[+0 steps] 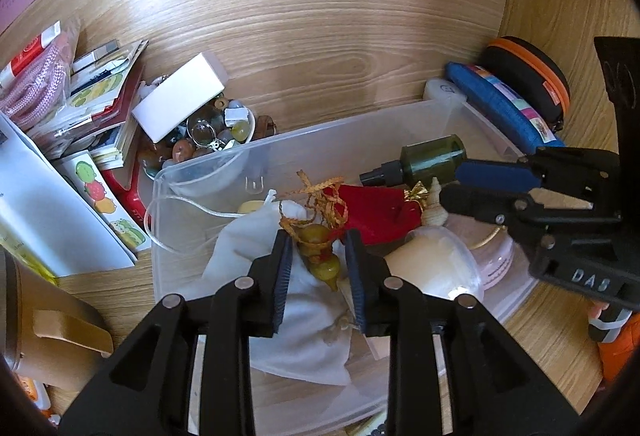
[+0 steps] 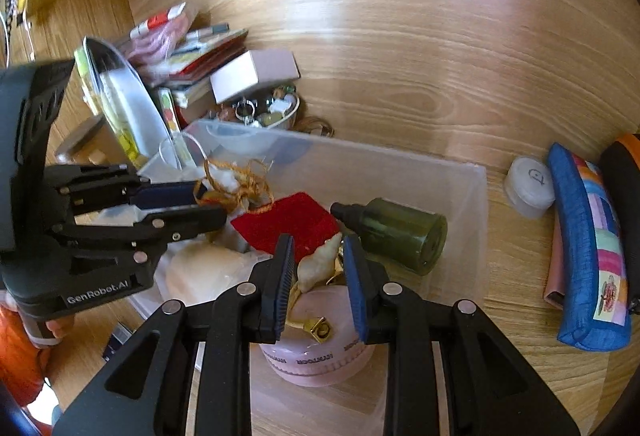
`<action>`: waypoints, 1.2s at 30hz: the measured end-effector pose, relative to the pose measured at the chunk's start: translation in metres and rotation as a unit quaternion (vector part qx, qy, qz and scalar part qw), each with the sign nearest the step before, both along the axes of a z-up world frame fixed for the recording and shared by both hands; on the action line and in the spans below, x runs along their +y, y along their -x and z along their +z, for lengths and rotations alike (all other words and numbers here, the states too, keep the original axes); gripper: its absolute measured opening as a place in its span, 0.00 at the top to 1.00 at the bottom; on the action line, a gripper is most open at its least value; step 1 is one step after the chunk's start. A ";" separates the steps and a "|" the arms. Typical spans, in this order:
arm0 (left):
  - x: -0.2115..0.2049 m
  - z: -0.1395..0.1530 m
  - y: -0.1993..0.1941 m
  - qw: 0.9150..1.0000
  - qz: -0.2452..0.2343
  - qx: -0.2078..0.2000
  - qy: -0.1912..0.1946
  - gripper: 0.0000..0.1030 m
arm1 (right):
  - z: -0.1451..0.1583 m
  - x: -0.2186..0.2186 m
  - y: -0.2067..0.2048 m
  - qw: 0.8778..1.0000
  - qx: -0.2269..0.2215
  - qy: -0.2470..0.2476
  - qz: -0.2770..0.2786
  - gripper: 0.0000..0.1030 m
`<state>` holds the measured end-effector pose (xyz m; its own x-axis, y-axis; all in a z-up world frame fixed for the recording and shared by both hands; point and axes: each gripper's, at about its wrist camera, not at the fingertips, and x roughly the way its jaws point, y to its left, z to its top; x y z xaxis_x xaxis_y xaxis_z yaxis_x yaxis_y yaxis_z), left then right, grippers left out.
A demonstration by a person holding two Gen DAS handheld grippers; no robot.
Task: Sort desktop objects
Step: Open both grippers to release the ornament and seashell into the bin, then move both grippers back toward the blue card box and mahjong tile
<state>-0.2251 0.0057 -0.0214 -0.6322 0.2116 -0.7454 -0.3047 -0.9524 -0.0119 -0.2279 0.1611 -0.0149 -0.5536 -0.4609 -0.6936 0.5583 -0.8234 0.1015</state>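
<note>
A clear plastic bin holds a white pouch, a red pouch, a green bottle and a pink jar. My left gripper hangs over the white pouch. A yellow-green gourd charm with gold cord lies between its pads, and a thin gap shows on each side. From the right wrist view the left gripper sits at the bin's left, gold cord at its tips. My right gripper is closed on a cream seashell above the pink jar.
Left of the bin stand a bowl of beads, a white box and a pile of booklets. To the right lie a blue pencil case, a small white pot and a black-and-orange case. Wooden walls close the back and right.
</note>
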 end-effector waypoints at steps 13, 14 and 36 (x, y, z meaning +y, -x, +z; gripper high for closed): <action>0.002 0.024 -0.021 0.999 0.010 0.037 0.012 0.38 | 0.015 0.007 -0.010 1.000 0.008 0.009 -0.020 0.41; 0.002 0.028 -0.025 0.999 0.013 0.045 0.017 0.36 | 0.018 0.007 -0.013 1.000 0.012 0.009 -0.020 0.40; -0.035 0.031 -0.113 0.992 0.080 0.079 0.050 0.05 | 0.035 0.004 -0.104 0.999 0.052 0.003 -0.018 0.39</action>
<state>-0.1122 -0.0289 0.0097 -0.7622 0.0286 -0.6467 -0.1392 -0.9829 0.1207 -0.1242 0.1647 0.0203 -0.6379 -0.4436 -0.6295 0.5368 -0.8423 0.0497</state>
